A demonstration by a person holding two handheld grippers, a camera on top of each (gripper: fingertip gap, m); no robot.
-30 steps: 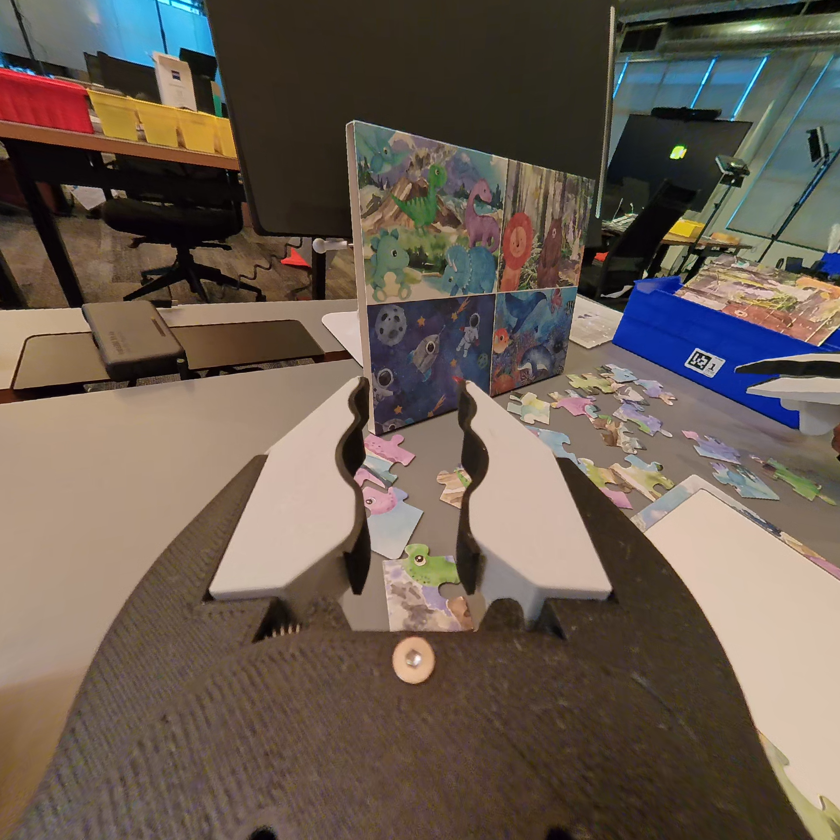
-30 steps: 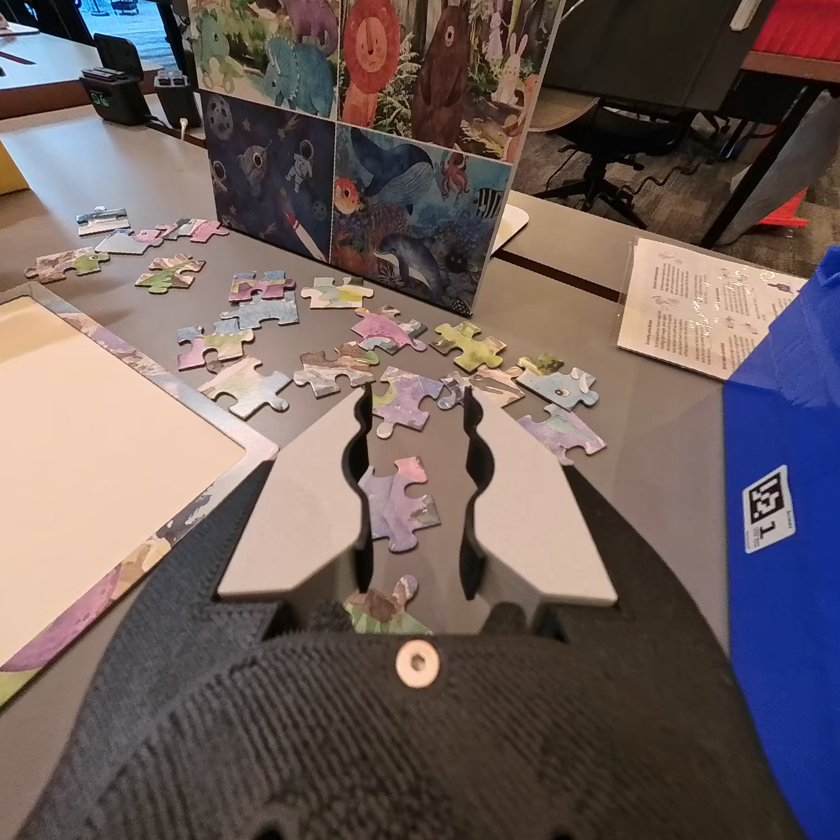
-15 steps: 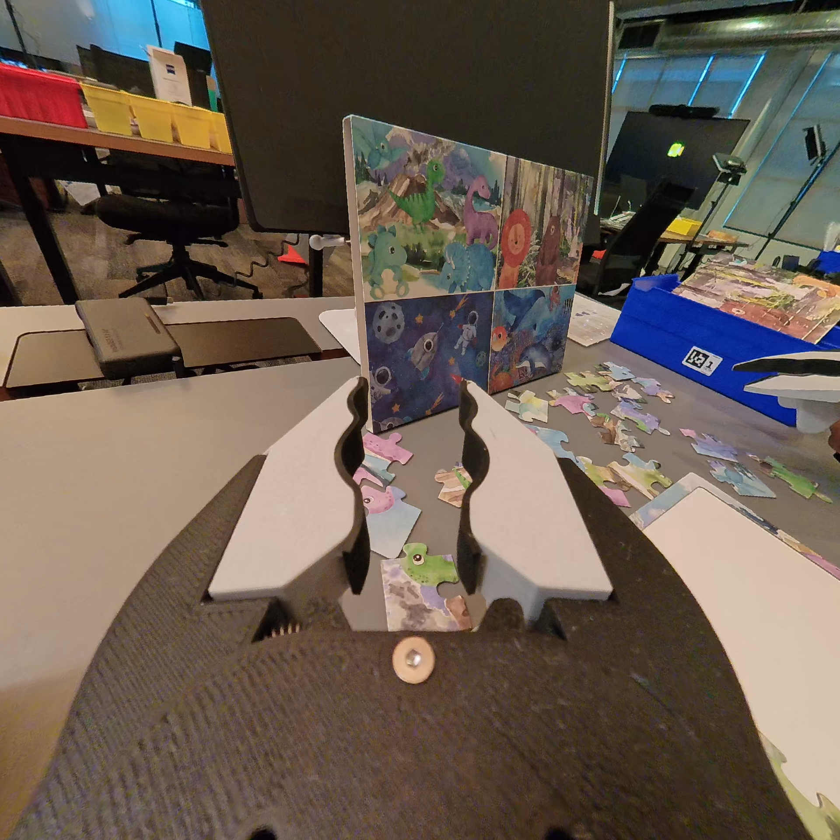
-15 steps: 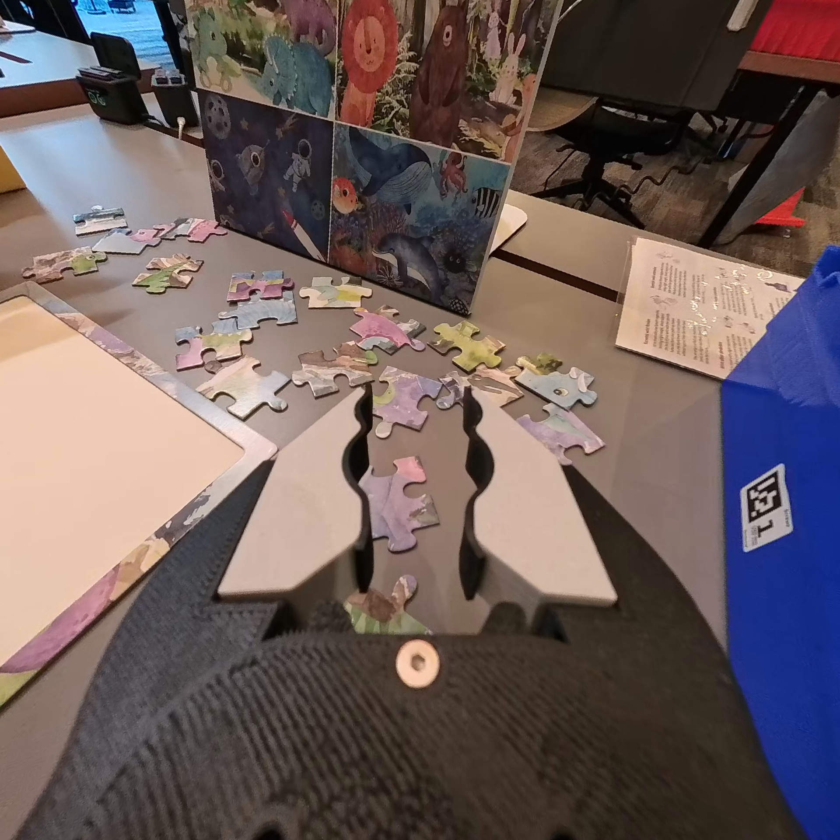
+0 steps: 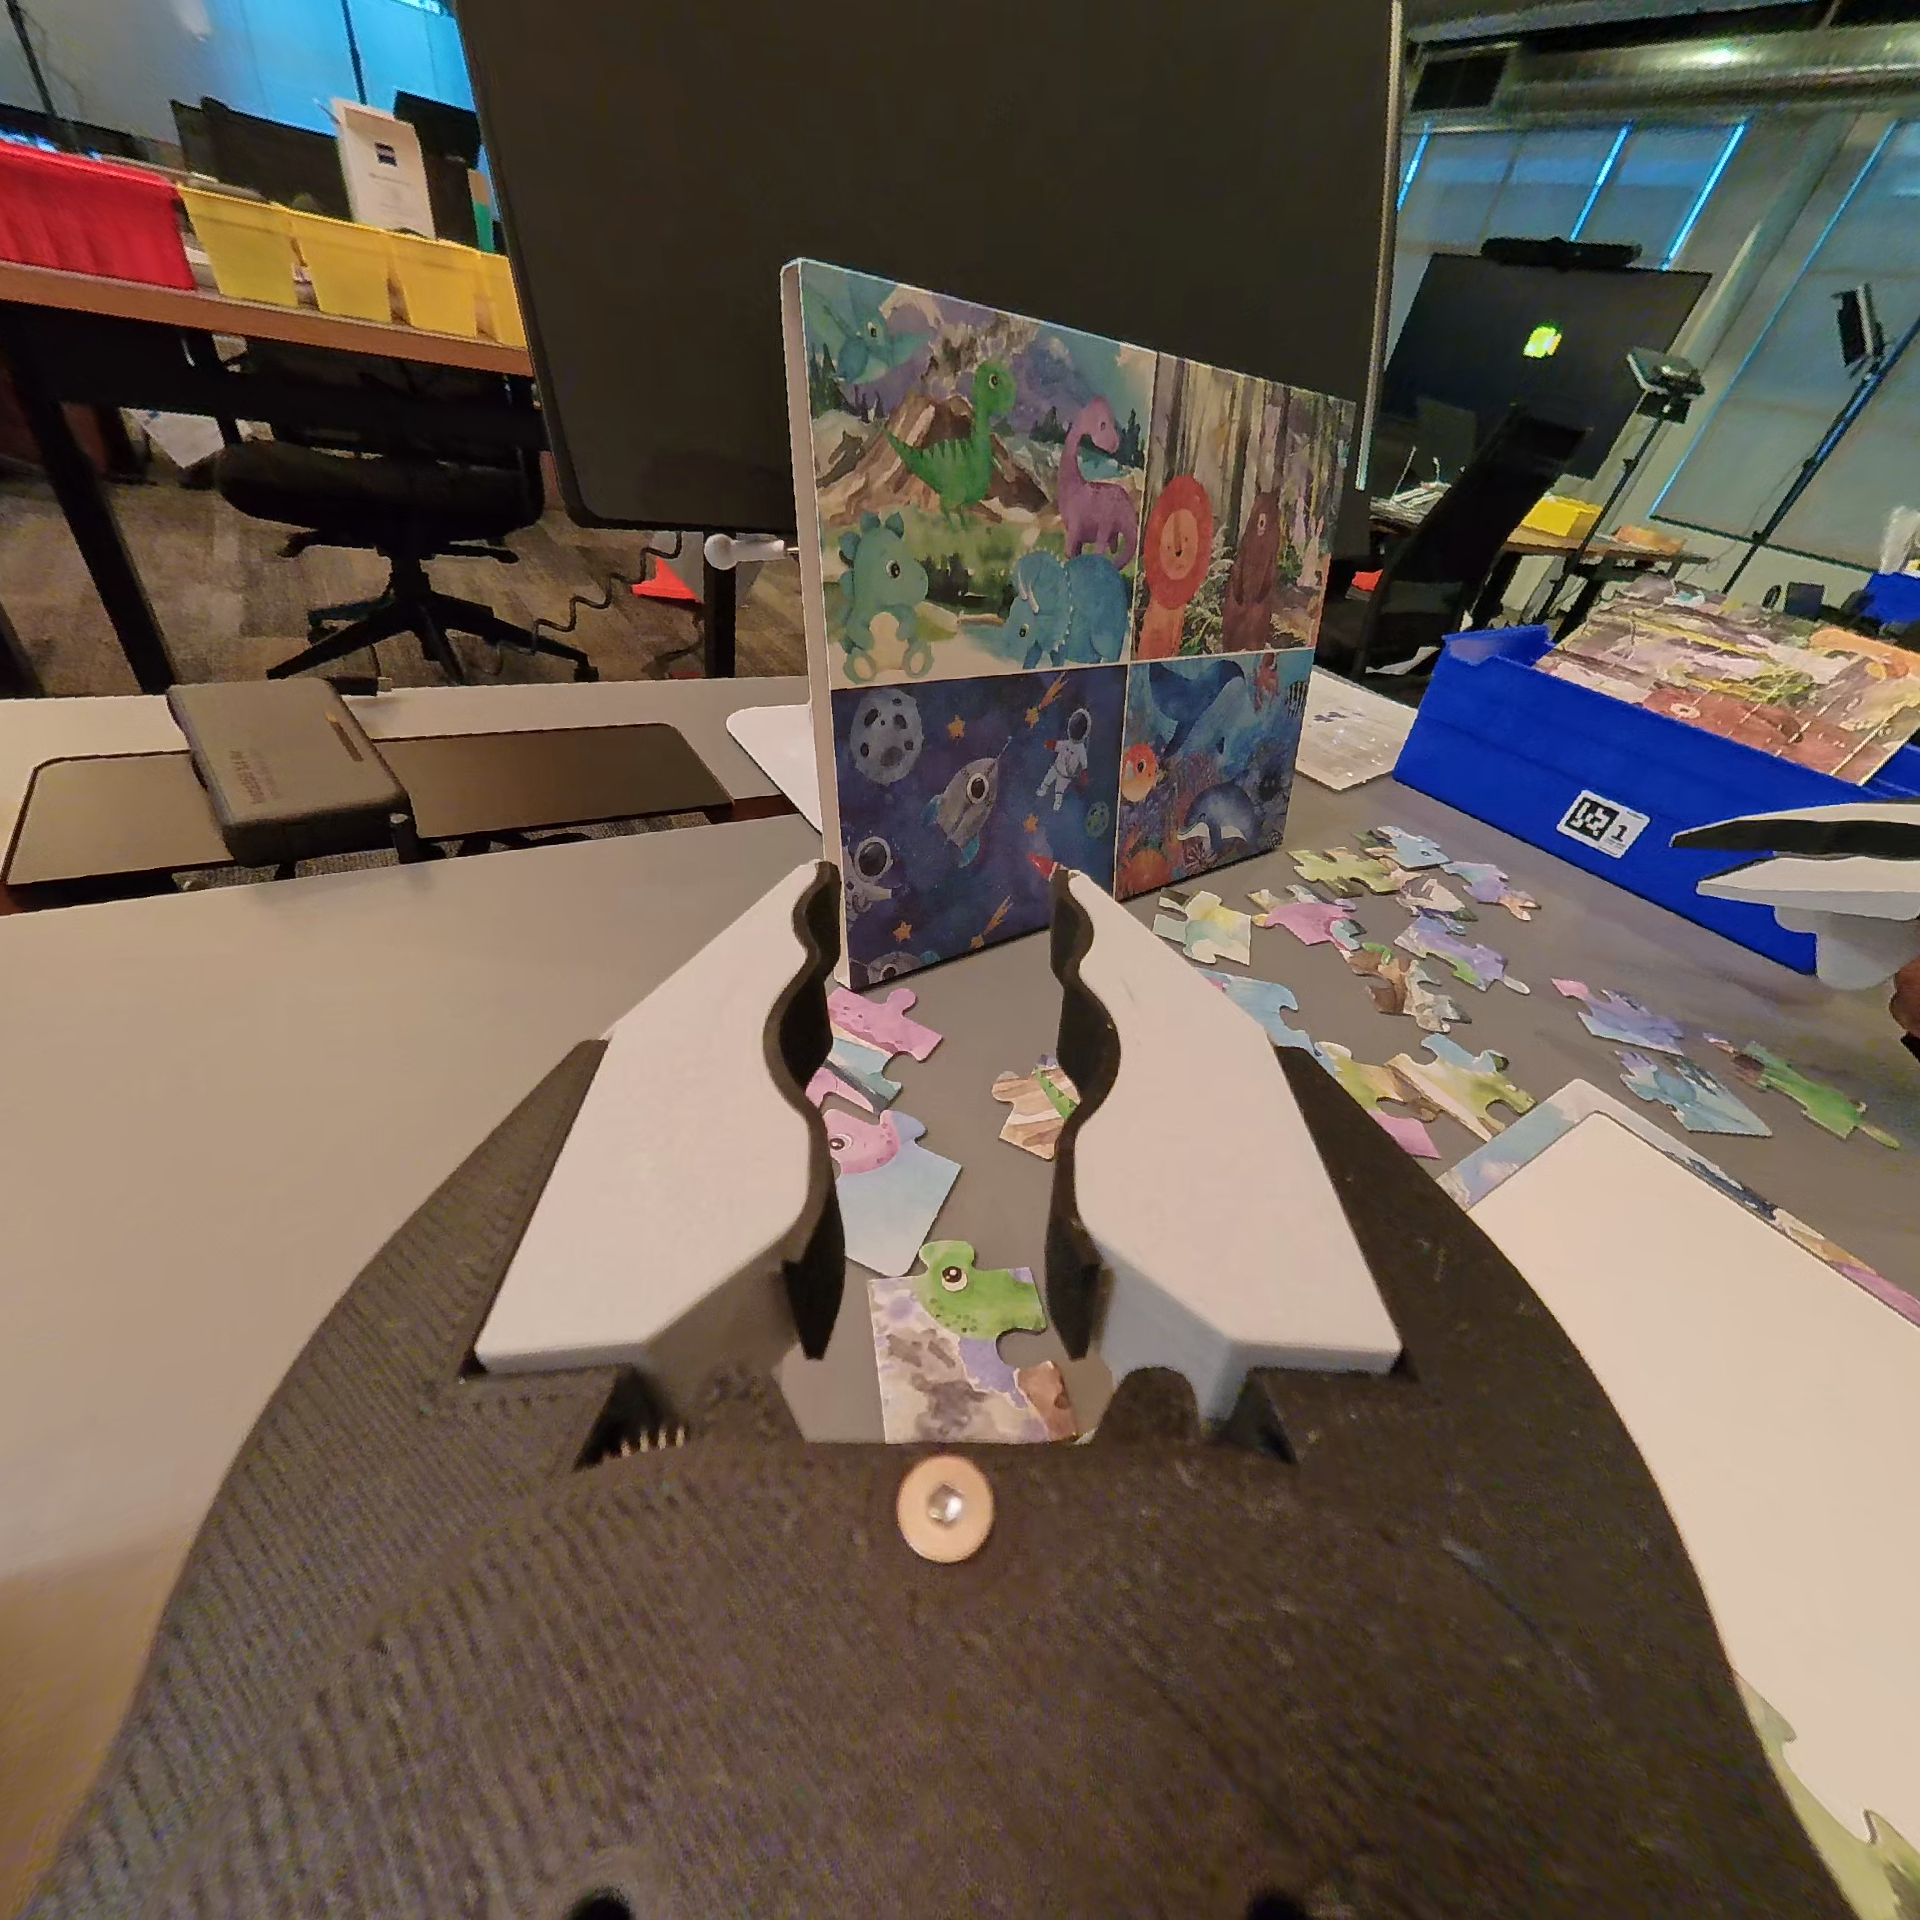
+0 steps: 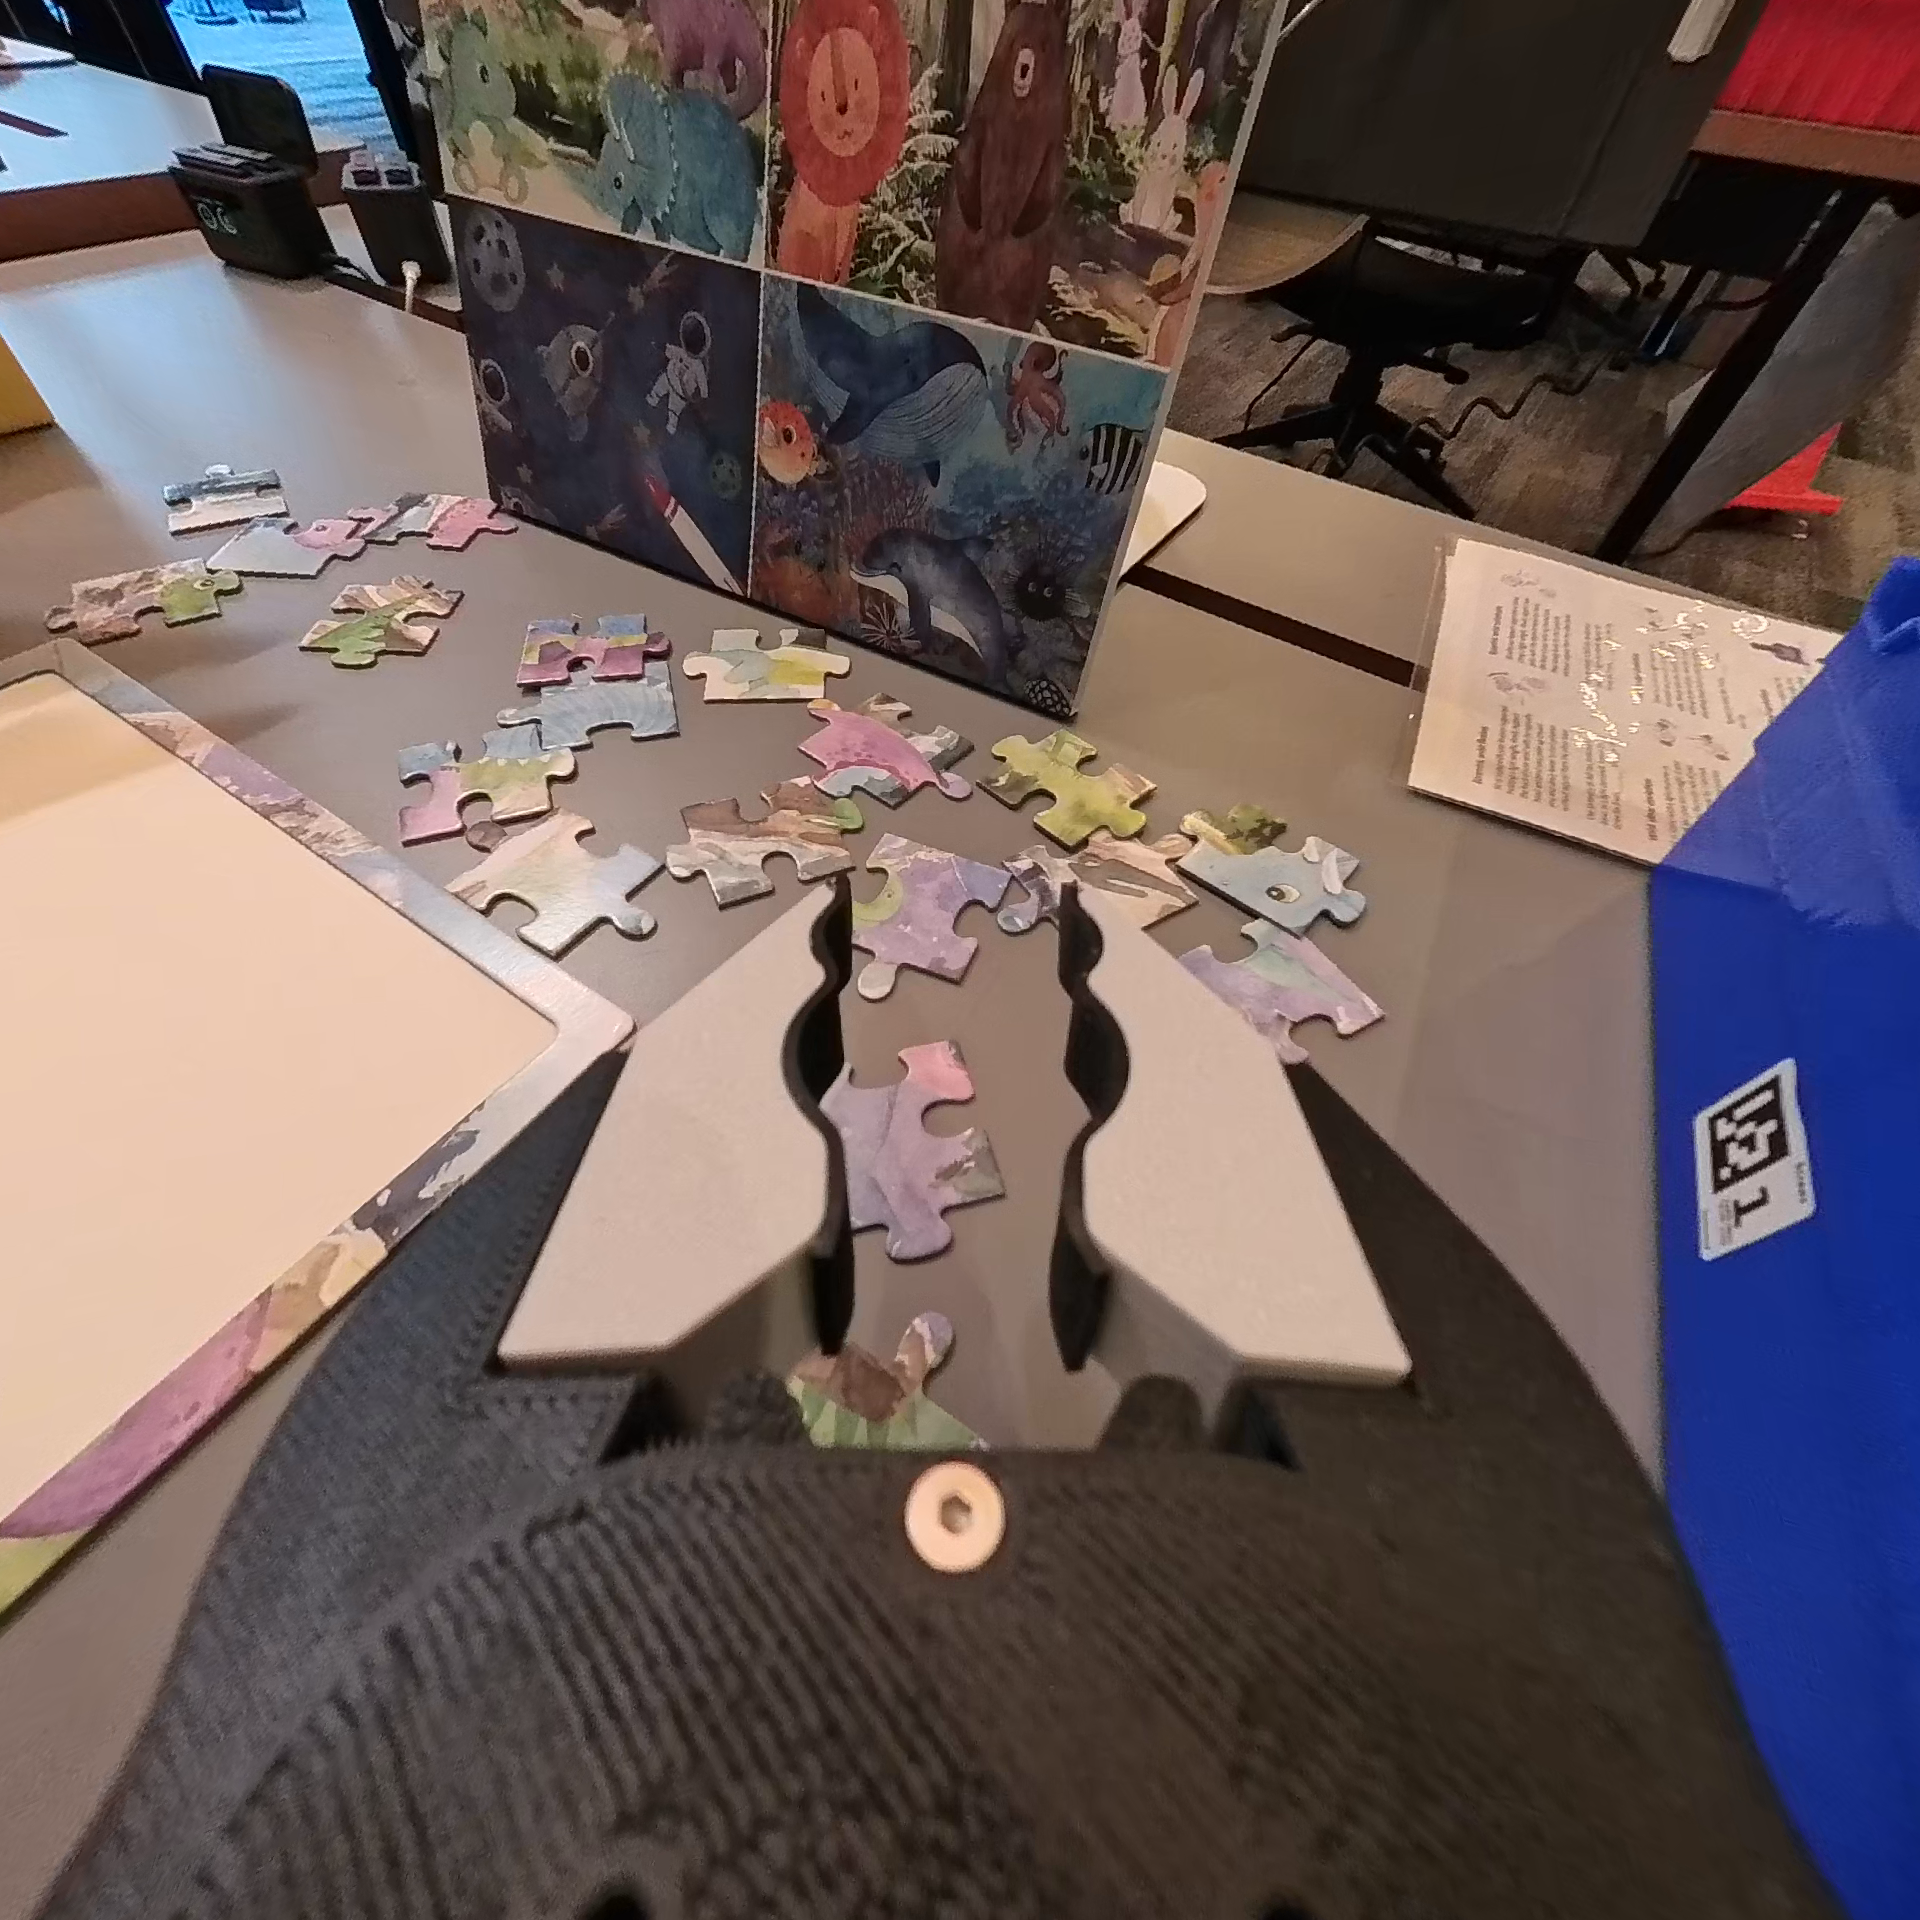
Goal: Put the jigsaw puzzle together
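Observation:
Several loose jigsaw pieces lie scattered on the grey table (image 6: 1455,935). My left gripper (image 5: 940,894) is open and empty above a piece with a green dinosaur head (image 5: 961,1340) and a pink-faced piece (image 5: 883,1174). My right gripper (image 6: 951,904) is open and empty above a purple piece (image 6: 914,1143); another purple piece (image 6: 925,914) lies near its tips. The white puzzle tray (image 6: 208,997) with a printed border lies to the left of it and also shows in the left wrist view (image 5: 1714,1403). The right gripper's fingers (image 5: 1808,862) show at the right edge of the left wrist view.
An upright picture board (image 5: 1060,603) of four puzzle scenes stands behind the pieces, also in the right wrist view (image 6: 831,312). A blue bin (image 6: 1818,1195) with a finished puzzle in it (image 5: 1662,769) stands on the right. A printed sheet (image 6: 1590,696) lies beyond it. Tip to tip, the grippers are about 40 cm apart. The left gripper is farther from the purple piece (image 6: 914,1143), some 40 cm, than the right, some 8 cm. It is also in sight in the left wrist view (image 5: 1617,1008).
Both views have shifted only slightly; the left gripper has drifted a little. Both grippers stay open and no piece has moved.

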